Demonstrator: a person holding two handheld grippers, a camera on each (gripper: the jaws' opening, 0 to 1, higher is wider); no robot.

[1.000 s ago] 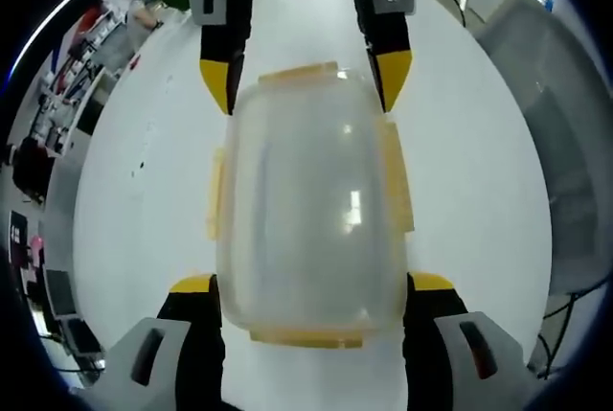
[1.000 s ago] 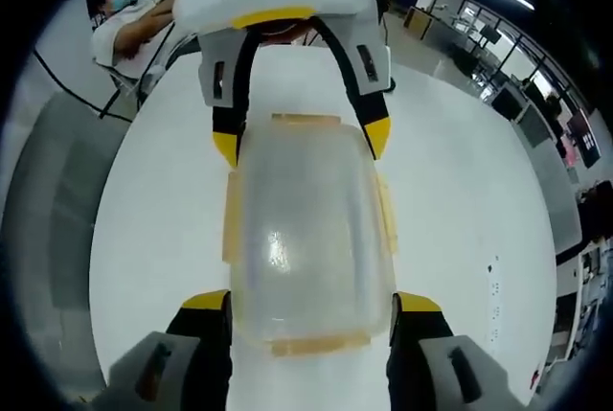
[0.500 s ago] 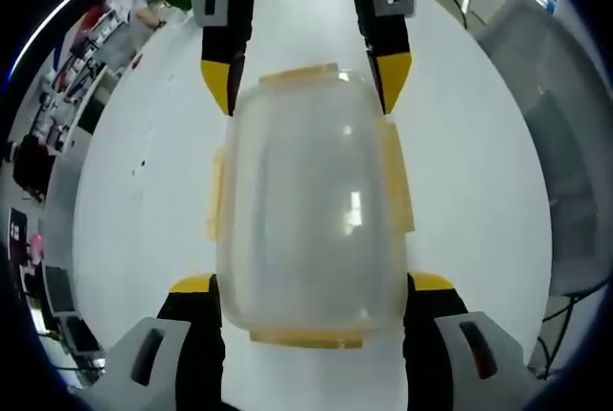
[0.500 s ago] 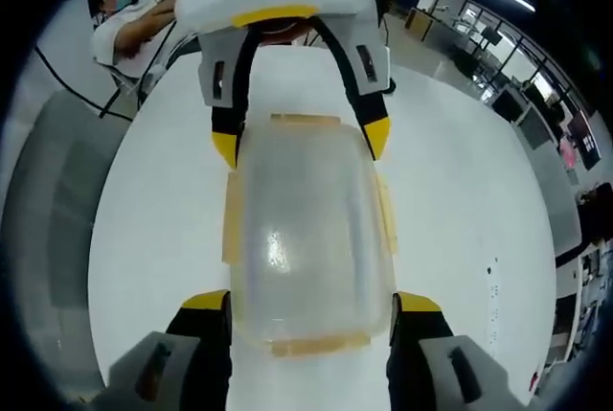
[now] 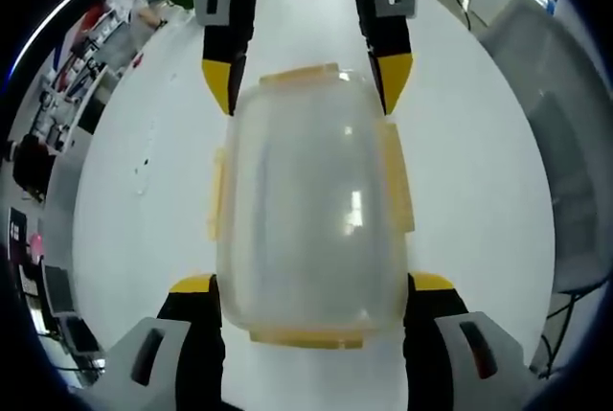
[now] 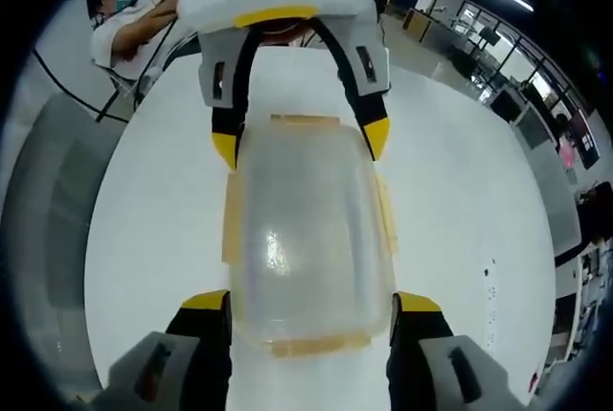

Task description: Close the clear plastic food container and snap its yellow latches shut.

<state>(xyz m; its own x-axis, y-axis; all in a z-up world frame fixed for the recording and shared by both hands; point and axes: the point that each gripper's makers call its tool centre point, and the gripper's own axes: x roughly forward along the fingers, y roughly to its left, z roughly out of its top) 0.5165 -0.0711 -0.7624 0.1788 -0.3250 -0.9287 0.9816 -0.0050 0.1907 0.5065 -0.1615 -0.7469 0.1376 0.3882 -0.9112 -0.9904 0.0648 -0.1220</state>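
The container (image 5: 306, 210) sits on the white table (image 5: 479, 162), lid on, between your 2 grippers. The left gripper (image 5: 311, 286) and right gripper (image 6: 299, 301) straddle opposite ends, jaws open. Press the yellow latches (image 5: 395, 176) down evenly.

Container (image 5: 308, 205) on table (image 5: 479, 171), between left claw (image 5: 311, 286) and right claw (image 5: 306, 80).
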